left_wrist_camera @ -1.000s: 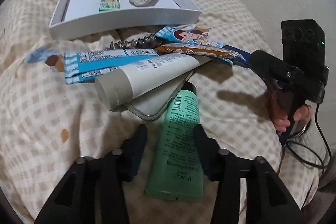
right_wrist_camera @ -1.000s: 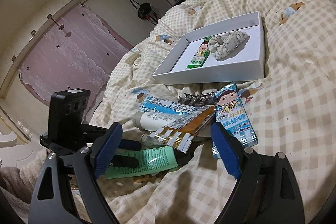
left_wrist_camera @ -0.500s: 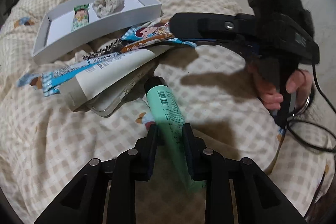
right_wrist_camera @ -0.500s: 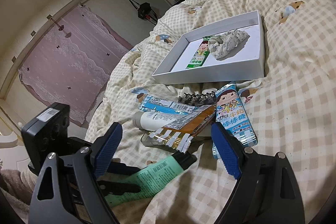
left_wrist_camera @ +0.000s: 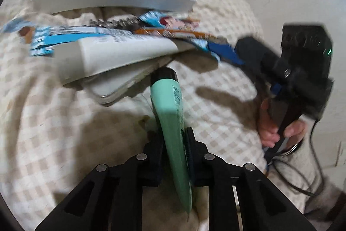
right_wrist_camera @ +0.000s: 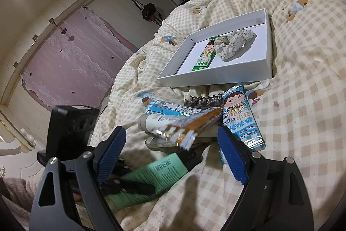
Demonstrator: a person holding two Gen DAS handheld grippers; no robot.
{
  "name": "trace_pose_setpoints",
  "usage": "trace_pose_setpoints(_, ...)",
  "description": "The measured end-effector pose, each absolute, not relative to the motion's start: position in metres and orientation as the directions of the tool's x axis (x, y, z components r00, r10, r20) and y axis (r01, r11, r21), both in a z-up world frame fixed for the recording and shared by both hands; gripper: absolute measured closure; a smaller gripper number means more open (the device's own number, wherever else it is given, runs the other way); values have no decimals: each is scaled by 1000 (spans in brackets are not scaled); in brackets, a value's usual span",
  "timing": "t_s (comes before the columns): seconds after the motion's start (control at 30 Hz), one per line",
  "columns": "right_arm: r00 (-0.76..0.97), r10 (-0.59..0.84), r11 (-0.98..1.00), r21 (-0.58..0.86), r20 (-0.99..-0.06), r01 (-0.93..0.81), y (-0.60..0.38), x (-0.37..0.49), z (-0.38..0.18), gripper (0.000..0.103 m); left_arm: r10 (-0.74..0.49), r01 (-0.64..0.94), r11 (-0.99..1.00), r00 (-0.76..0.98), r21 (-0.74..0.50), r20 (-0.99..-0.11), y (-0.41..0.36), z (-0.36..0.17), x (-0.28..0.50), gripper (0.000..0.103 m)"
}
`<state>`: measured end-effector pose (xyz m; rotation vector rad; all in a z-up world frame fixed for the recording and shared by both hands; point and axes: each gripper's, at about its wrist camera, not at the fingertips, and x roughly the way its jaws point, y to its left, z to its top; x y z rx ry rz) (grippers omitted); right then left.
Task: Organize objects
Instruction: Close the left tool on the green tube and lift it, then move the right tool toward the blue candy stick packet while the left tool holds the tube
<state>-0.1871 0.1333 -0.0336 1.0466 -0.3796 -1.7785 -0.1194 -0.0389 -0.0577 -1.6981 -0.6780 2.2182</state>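
The left gripper [left_wrist_camera: 174,157] is closing, pads apparently pinching the green tube [left_wrist_camera: 173,122], cap toward the pile. The right gripper [right_wrist_camera: 170,157] hangs spread, empty. Bare quilt [left_wrist_camera: 43,133] lies leftward.

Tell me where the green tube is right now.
The green tube sits low in the centre of the left wrist view, between the closing fingers of the left gripper, its black cap pointing at the phone under the white tube.

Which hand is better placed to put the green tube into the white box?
Left: the left gripper is closing on the green tube. The right gripper is open, holding nothing.
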Motion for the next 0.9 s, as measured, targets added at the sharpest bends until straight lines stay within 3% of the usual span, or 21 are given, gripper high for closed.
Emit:
trace_pose_setpoints(0.23, -128, -868, -454, 662, -480, 597, 133, -188, -34, 17, 490, 53, -832, -395, -552, -777, -66, -27, -89, 88)
trace_pose_setpoints(0.47, -127, -868, -454, 663, -480, 595, 134, -187, -34, 17, 411, 58, -845, -565, -531, -715, -104, 3, -65, 88)
trace_pose_setpoints(0.57, -126, -868, -453, 664, -480, 595, 134, -187, -34, 17, 318, 82, -869, -664, -488, -677, -110, 12, -50, 88)
trace_pose_setpoints(0.9, -124, -869, -452, 667, -479, 592, 133, -183, -35, 17, 193, 186, -861, -742, -474, -642, -102, -12, -10, 88)
